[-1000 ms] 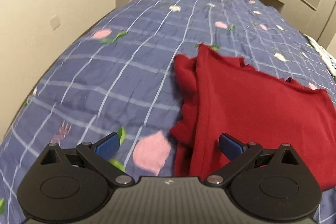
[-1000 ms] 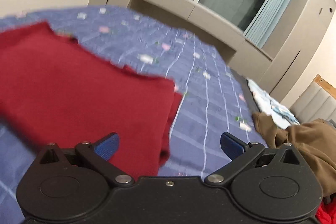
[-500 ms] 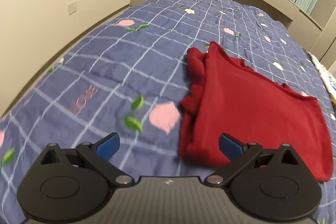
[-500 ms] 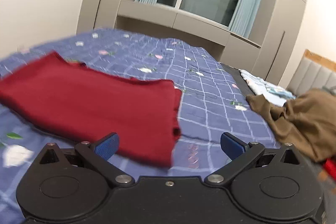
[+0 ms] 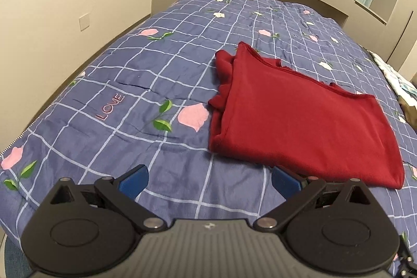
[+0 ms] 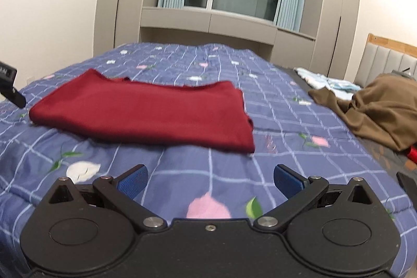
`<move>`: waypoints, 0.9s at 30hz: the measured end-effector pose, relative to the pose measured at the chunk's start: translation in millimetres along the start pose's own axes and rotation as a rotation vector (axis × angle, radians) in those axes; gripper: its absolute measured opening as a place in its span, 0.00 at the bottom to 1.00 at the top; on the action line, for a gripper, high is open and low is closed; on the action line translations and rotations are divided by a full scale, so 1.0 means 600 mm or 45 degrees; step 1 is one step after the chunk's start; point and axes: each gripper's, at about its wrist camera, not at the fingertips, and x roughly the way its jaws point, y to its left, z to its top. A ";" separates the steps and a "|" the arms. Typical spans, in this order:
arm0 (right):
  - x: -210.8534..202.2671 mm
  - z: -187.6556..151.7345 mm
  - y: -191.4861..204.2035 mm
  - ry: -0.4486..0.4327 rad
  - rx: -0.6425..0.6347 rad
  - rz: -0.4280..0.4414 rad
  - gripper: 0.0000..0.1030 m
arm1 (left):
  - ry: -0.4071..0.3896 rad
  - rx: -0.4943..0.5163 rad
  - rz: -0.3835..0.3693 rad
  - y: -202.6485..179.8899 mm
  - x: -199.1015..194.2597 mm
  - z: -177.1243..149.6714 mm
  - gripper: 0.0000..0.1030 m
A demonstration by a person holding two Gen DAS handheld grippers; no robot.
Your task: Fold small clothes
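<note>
Although the dark red garment (image 5: 299, 119) already lies folded into a flat, roughly rectangular packet on the blue checked quilt (image 5: 146, 69), its left edge is bunched, with layers sticking out unevenly, so that fold looks done but not tidy. The left tool (image 5: 209, 180) and the right tool (image 6: 209, 180) both hang over bare quilt just short of the red garment's near edge, each with its blue pads spread wide and nothing between them. To the right of the red garment, well apart from it, an olive-brown garment (image 6: 375, 111) lies in a loose heap, and beyond that sits a pale blue patterned cloth (image 6: 328, 81); a scrap of bright red (image 6: 412, 153) shows past the heap. By this showing, one piece is folded and at least the brown one is left. No basket, box or other container is in sight, so nothing can be said of contents.
</note>
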 end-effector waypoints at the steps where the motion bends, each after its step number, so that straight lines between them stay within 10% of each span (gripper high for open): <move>1: 0.002 -0.001 0.002 0.006 -0.002 0.000 0.99 | 0.002 -0.001 0.000 0.001 0.000 -0.001 0.99; 27: 0.105 0.043 0.041 0.002 0.001 0.103 0.99 | -0.040 -0.201 -0.228 0.009 0.115 0.036 0.99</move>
